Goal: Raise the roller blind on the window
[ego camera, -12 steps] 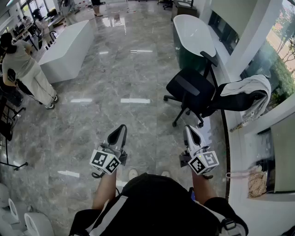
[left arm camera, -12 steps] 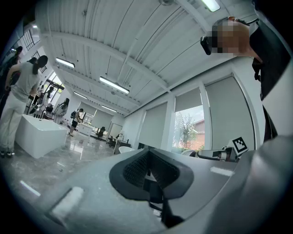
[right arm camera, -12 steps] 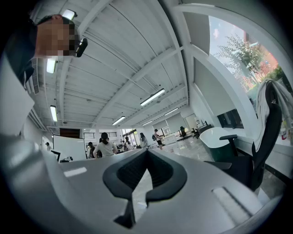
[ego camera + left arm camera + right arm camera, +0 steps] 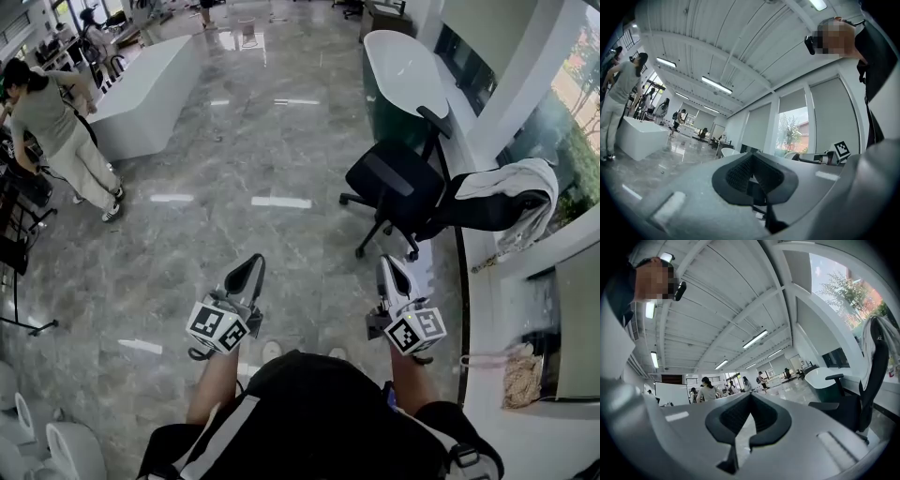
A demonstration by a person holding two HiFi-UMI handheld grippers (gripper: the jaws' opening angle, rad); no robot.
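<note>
Both grippers are held level in front of the person, over the marble floor, and neither holds anything. My left gripper (image 4: 250, 270) is shut, its dark pads meeting at the tip (image 4: 751, 158). My right gripper (image 4: 387, 266) is shut too, its pads closed together (image 4: 750, 400). In the left gripper view, grey roller blinds (image 4: 833, 117) hang over the windows; one blind (image 4: 792, 100) is partly up, with trees showing under it. The window wall (image 4: 566, 112) runs along the right of the head view, well away from both grippers.
A black office chair (image 4: 403, 192) with a pale jacket (image 4: 520, 183) over its back stands ahead on the right. Behind it is a white tub-shaped table (image 4: 398, 70). A white counter (image 4: 150, 89) and a person (image 4: 56, 127) are at the far left. A woven bag (image 4: 520, 373) sits by the sill.
The person at the far left has straightened up and shifted a little. The head view has moved slightly. Both grippers stay shut in about the same place.
</note>
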